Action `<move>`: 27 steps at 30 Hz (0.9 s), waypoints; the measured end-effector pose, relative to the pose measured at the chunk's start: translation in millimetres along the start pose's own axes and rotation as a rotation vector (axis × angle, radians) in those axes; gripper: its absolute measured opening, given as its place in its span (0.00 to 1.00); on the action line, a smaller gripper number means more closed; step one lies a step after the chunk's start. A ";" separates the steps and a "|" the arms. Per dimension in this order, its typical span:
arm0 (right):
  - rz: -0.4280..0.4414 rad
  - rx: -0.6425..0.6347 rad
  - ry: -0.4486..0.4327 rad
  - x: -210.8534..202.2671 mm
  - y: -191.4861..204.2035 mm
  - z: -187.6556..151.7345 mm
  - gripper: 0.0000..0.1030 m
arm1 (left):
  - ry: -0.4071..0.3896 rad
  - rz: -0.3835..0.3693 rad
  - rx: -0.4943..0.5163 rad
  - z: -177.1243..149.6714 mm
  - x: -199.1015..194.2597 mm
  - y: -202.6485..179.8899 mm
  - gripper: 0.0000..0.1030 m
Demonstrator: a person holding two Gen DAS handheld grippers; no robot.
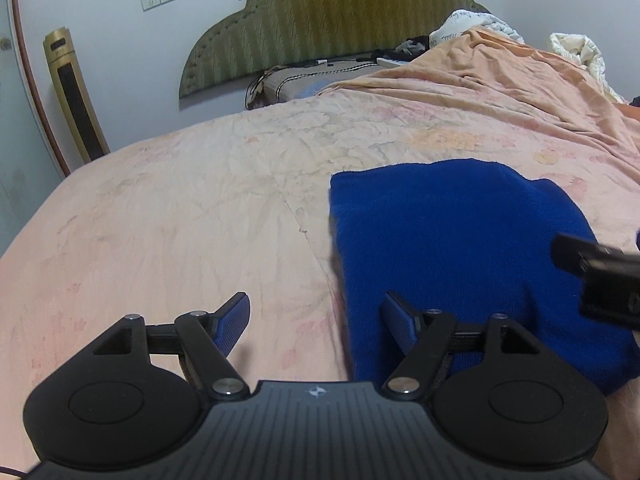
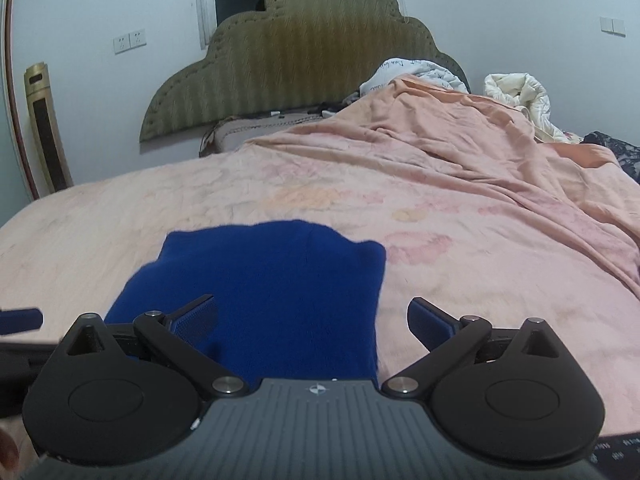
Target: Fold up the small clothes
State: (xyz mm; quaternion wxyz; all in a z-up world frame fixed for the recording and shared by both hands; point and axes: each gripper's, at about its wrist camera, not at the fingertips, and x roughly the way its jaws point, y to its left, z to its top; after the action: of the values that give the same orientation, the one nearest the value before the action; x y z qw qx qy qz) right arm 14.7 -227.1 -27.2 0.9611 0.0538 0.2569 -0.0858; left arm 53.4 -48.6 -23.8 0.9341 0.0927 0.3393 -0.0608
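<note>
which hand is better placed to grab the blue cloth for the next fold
Probably the right. The right tool is open with the blue cloth lying straight ahead between its fingers. The left tool is open mostly over bare bed, beside the cloth's left edge.

The near edge of the blue garment [image 2: 272, 292] is hiding under the right gripper's body at 6 o'clock. In the left wrist view, the right gripper [image 1: 600, 276] is being cut off at 3 o'clock. Small items by the headboard [image 1: 344, 20] are staying too blurred to tell.
</note>
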 end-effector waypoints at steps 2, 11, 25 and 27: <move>-0.013 -0.005 0.010 -7.1 -1.6 -4.4 1.00 | 0.002 -0.005 -0.006 -0.9 -1.5 2.3 0.71; -0.024 0.074 0.073 -19.0 -28.0 -26.2 0.99 | 0.029 -0.089 -0.041 -4.0 -1.3 12.0 0.71; 0.131 0.200 0.166 -9.1 -58.4 -48.4 0.67 | 0.168 -0.454 -0.247 -24.9 33.7 41.7 0.73; 0.157 0.199 0.174 -7.3 -55.5 -46.9 0.57 | 0.167 -0.498 -0.248 -27.3 32.8 40.5 0.73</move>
State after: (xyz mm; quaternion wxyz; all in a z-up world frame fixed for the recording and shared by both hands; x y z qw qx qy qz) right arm -25.0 -273.6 -67.2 0.9288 0.1761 0.3246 -0.0307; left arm 68.6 -4.9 -60.2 0.8635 -0.1035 0.4323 -0.2385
